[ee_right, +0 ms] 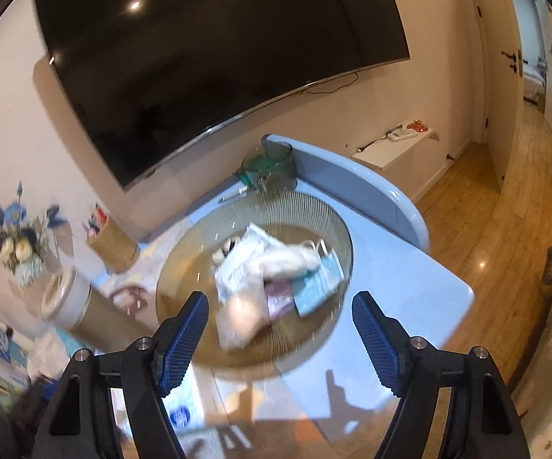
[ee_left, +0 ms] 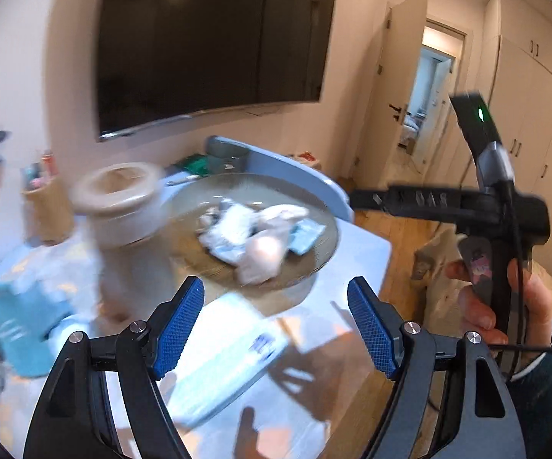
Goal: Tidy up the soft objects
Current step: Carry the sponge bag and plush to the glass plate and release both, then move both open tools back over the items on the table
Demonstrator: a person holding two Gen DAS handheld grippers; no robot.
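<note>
Both claws are standing wide apart with nothing between their blue pads: the left claw (ee_left: 276, 325) and the right claw (ee_right: 280, 338) are hovering over a pale blue tabletop (ee_right: 421, 290). A heap of soft white and pink pouches (ee_right: 260, 279) is lying inside a ribbed round glass bowl (ee_right: 325, 222), beside a cream jar (ee_left: 123, 206).
</note>
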